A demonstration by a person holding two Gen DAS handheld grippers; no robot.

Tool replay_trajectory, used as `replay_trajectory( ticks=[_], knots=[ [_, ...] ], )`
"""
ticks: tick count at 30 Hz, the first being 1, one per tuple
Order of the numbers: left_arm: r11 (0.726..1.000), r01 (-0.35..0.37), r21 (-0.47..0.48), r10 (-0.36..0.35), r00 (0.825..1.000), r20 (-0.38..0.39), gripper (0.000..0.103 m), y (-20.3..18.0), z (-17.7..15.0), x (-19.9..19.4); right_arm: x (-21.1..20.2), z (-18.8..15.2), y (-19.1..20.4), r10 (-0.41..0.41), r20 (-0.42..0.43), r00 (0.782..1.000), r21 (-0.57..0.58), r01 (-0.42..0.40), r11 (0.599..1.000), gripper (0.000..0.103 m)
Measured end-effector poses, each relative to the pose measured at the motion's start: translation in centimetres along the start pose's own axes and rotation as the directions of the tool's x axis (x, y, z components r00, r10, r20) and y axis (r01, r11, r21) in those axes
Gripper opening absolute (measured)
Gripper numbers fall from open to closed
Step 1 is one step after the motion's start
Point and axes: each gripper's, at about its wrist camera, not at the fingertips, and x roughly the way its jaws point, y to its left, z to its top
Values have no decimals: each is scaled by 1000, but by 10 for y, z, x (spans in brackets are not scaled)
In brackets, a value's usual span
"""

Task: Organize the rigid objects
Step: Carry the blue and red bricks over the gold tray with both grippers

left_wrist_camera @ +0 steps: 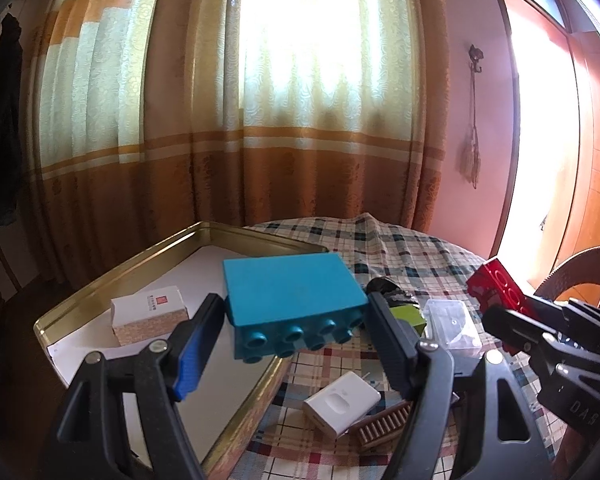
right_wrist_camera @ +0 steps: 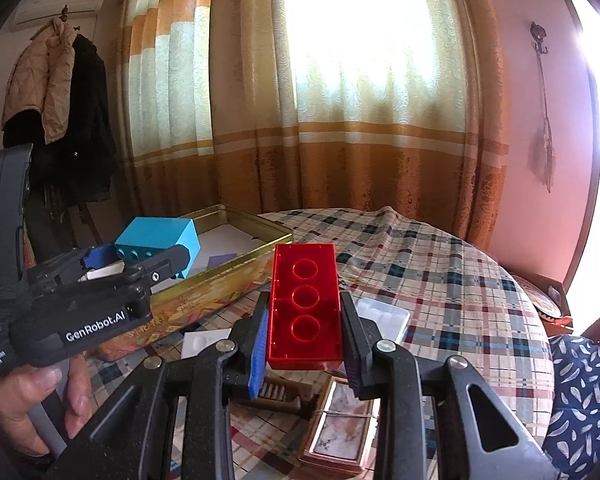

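Observation:
My left gripper (left_wrist_camera: 296, 314) is shut on a big blue toy brick (left_wrist_camera: 292, 284), studs facing the camera, held above the near right rim of a gold tin tray (left_wrist_camera: 100, 280). In the right wrist view, that same blue brick (right_wrist_camera: 156, 234) and the left gripper (right_wrist_camera: 140, 260) hang over the tray's wall (right_wrist_camera: 228, 276). My right gripper (right_wrist_camera: 305, 304) is shut on a clear red brick (right_wrist_camera: 304, 272), its hollow underside up, above the plaid table. The red brick (left_wrist_camera: 496, 280) also shows at the right edge of the left wrist view.
A white carton (left_wrist_camera: 148, 312) lies inside the tray. On the plaid cloth (right_wrist_camera: 460, 280) lie a white charger (left_wrist_camera: 342, 402), a clear plastic case (left_wrist_camera: 452, 324), a green item (left_wrist_camera: 410, 316), a ridged wooden piece (left_wrist_camera: 384, 424) and a framed box (right_wrist_camera: 340, 428). A hand (right_wrist_camera: 32, 400) holds the left gripper's handle.

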Motion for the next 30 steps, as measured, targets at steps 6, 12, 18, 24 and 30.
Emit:
replay_trajectory(
  ticks=[6, 12, 18, 24, 30],
  knots=[
    [1000, -12, -16, 12, 1000, -5, 73, 13, -1, -2, 7, 2, 11, 23, -9, 1000, -20, -23, 1000, 34],
    [999, -31, -37, 30, 999, -15, 73, 28, -1, 0, 13, 4, 22, 39, -20, 999, -24, -40, 999, 34],
    [998, -46, -52, 45, 999, -30, 73, 40, -2, 2, 23, 8, 34, 62, -32, 998, -31, -63, 998, 34],
    [996, -60, -61, 57, 997, -49, 73, 48, -1, 6, 36, 13, 42, 86, -49, 995, -29, -88, 996, 34],
    [995, -76, -66, 71, 995, -75, 73, 56, 0, 11, 46, 22, 49, 106, -59, 993, -25, -107, 994, 34]
  ],
)
